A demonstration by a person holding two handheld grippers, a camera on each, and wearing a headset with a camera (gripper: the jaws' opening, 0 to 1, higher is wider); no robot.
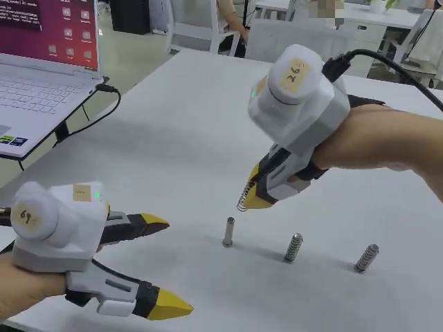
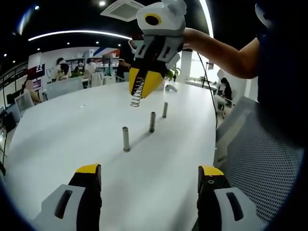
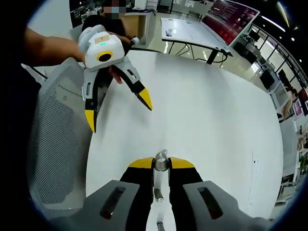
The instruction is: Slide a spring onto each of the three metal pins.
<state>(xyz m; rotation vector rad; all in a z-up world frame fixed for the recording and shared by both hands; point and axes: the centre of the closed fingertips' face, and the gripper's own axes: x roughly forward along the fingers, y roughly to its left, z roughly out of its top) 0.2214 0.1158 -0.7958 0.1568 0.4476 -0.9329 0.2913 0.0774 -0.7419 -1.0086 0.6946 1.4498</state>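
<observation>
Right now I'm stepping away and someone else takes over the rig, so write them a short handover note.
Right tool: shut on the spring, held just above the bare pin and slightly to its side.
Left tool: open and holding nothing, low over the table beside the row of pins.
Done: the middle pin and the end pin each carry a spring.
Left: line the held spring up over the bare pin and slide it on.

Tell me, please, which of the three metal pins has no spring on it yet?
The pin at the left end of the row in the head view: bare, smooth metal. The others wear the middle spring and the right-end spring.
</observation>
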